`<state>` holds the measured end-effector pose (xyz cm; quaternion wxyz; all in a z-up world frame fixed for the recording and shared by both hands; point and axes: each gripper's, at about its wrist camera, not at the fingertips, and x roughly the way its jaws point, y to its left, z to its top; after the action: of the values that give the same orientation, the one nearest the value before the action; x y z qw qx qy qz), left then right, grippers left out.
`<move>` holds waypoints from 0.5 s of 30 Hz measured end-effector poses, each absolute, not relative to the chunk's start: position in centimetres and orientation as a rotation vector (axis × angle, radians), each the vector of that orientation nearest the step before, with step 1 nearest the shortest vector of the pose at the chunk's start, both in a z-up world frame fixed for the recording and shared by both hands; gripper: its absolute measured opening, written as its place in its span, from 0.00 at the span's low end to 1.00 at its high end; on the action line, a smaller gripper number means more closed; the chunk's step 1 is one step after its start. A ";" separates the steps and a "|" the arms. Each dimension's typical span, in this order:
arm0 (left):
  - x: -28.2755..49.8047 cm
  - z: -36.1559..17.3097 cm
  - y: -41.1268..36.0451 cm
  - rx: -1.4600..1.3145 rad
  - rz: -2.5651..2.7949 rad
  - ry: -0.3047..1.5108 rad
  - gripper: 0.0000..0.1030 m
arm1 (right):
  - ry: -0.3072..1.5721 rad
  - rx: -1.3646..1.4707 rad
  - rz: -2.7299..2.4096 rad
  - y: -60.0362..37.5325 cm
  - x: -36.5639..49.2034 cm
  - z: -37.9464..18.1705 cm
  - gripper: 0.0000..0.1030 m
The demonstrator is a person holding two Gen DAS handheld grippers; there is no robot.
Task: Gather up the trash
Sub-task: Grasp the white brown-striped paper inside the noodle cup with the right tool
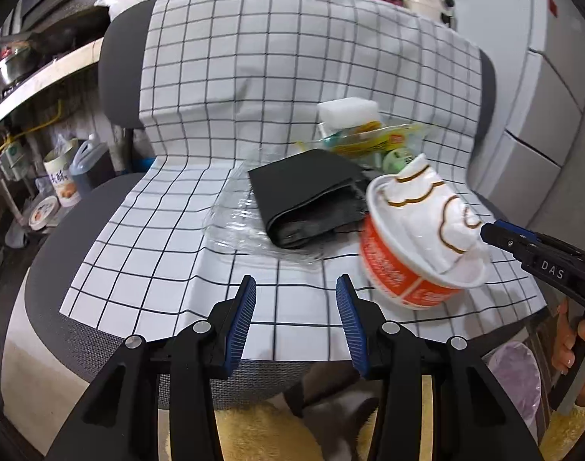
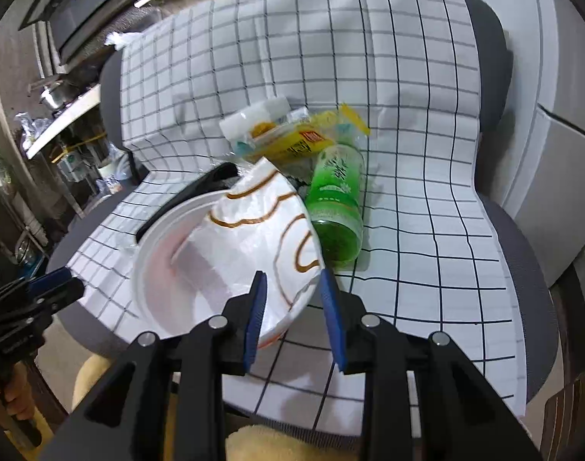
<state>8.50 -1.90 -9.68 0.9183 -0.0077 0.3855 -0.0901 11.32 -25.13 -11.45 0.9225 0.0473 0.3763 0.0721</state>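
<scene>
Bowl [image 1: 423, 246], orange-walled, with peeled lid, is lifted tilted over the chair seat's [image 1: 54, 269] front right corner, pinched at its rim by the right gripper [image 2: 292, 292]. Left gripper [image 1: 296, 288] is kept unclenched, empty. Bowl is best carried level, grip kept firm.

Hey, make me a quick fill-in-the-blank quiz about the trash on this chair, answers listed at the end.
1. The noodle bowl has an orange outside and a ____ inside.
2. The bottle lying on the grid cloth is ____ in colour.
3. The folded bag beside the bowl is ____.
4. The left tongs hold ____.

Missing words: white; green; black; nothing
</scene>
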 end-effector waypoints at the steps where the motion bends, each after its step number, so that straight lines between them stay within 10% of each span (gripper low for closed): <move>1: 8.7 -9.8 -1.8 -0.017 -0.183 0.797 0.44 | 0.783 0.099 0.140 -25.2 11.8 -11.8 0.29; 15: 9.3 -10.8 -1.8 -0.036 -0.191 0.830 0.44 | 0.761 0.080 0.173 -24.3 13.9 -11.7 0.30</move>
<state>9.29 -1.76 -10.77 0.9105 -0.0176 0.4027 -0.0926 13.93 -24.27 -11.70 0.9241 0.0389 0.3706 0.0844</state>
